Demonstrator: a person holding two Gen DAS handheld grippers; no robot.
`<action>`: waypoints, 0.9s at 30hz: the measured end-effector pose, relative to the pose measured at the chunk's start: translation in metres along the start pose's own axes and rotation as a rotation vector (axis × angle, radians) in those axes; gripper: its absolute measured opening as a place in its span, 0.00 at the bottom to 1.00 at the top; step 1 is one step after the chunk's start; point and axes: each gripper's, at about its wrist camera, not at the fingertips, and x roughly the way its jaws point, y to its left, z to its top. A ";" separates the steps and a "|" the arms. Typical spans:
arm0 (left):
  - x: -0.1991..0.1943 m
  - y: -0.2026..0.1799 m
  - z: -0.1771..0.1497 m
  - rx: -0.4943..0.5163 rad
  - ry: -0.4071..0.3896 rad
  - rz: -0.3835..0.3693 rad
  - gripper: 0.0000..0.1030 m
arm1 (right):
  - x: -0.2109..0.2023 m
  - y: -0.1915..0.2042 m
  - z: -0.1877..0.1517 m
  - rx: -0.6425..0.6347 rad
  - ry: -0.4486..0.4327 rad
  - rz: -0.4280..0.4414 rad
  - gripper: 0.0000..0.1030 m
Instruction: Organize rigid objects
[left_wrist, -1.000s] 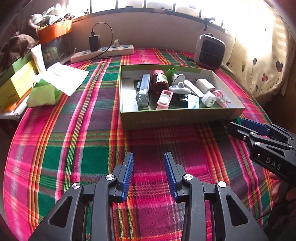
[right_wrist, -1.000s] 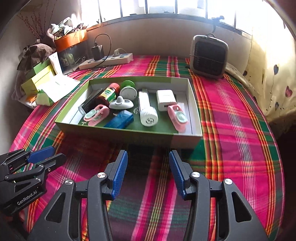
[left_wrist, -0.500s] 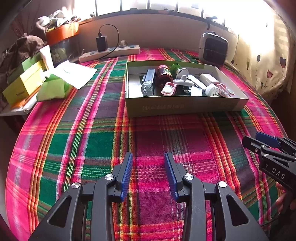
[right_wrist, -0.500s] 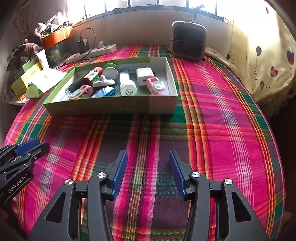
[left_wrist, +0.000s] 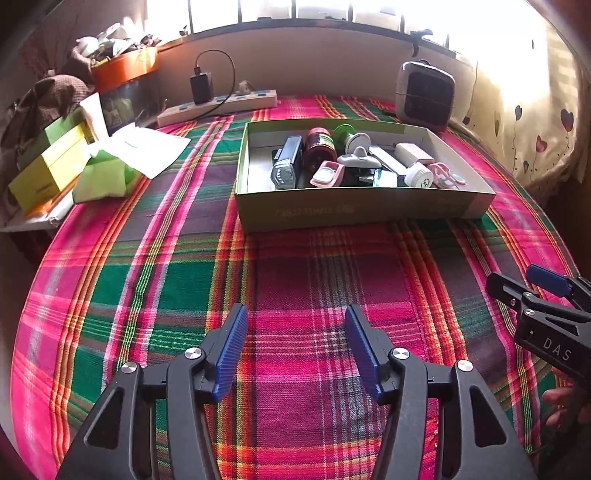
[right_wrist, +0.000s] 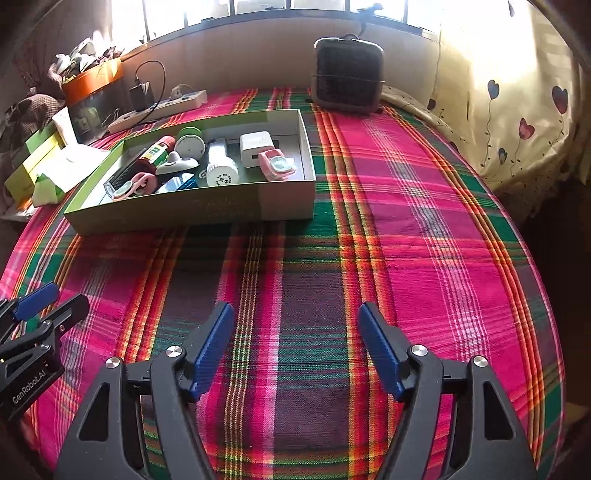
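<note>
Now, by label:

Left gripper (left_wrist: 295, 347): low in the left wrist frame, over bare plaid cloth (left_wrist: 317, 280); its jaws have just been opening and stand wide apart with nothing between the blue pads.

Right gripper (right_wrist: 295, 347): low in the right wrist frame, also above the cloth; its jaws have likewise just been opening and are spread with nothing in them (it shows again at the right edge of the left wrist frame, a fingertip of the person's hand below it).

Green cardboard tray (left_wrist: 354, 212): upper centre of the left wrist frame, upper left of the right one, resting on the cloth well apart from both grippers.

Tray contents: red-capped bottle (right_wrist: 157, 151), white round-ended cylinder (right_wrist: 221, 168), white charger block (right_wrist: 255, 147), pink case (right_wrist: 277, 166), black oblong device (left_wrist: 286, 164), all lying loose inside, several touching.

Small heater (right_wrist: 347, 74): top of frame, beyond the tray.

Power strip (left_wrist: 218, 107): upper left, by the wall.
</note>
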 end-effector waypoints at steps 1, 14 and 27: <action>0.000 0.000 0.000 -0.004 0.001 0.001 0.55 | 0.000 0.000 0.000 -0.001 0.000 -0.001 0.68; 0.001 -0.002 0.000 -0.005 0.002 0.007 0.57 | 0.000 0.001 0.000 -0.001 0.001 -0.001 0.69; 0.001 -0.003 0.000 -0.005 0.002 0.007 0.57 | 0.000 0.001 0.001 -0.001 0.001 0.000 0.69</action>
